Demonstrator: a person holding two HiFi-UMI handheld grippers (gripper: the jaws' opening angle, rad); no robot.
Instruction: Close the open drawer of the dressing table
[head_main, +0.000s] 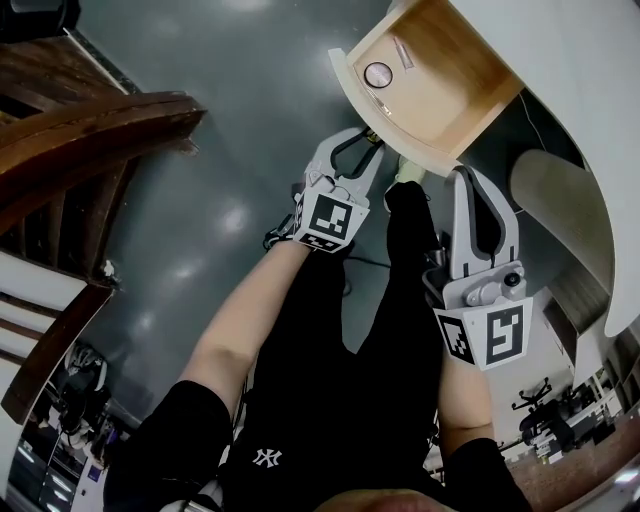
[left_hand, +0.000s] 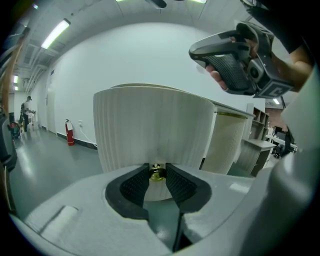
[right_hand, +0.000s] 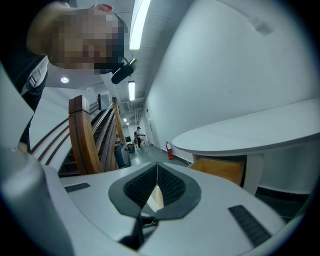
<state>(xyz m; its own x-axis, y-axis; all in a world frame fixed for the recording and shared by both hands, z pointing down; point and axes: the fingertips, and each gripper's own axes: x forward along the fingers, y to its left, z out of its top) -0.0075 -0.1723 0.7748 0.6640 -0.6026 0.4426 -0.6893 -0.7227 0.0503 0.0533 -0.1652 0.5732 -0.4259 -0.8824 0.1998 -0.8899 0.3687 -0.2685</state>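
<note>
Head view: I read "NY" (head_main: 266, 457) on black trousers (head_main: 330, 390). At one o'clock the left hand-held gripper (head_main: 368, 140), jaws apart, straddles the brass knob (left_hand: 157, 173) of the open drawer (head_main: 352, 72); the right hand-held gripper (head_main: 466, 178), closed, points twelve.

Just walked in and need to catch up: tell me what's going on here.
A person with a gripper in each hand is working at the dressing table, whose drawer stands open. The left gripper is at the drawer's ribbed front, its jaws apart on either side of the small brass knob. The right gripper hangs beside the drawer, jaws together and empty. The drawer is not yet closed.
</note>
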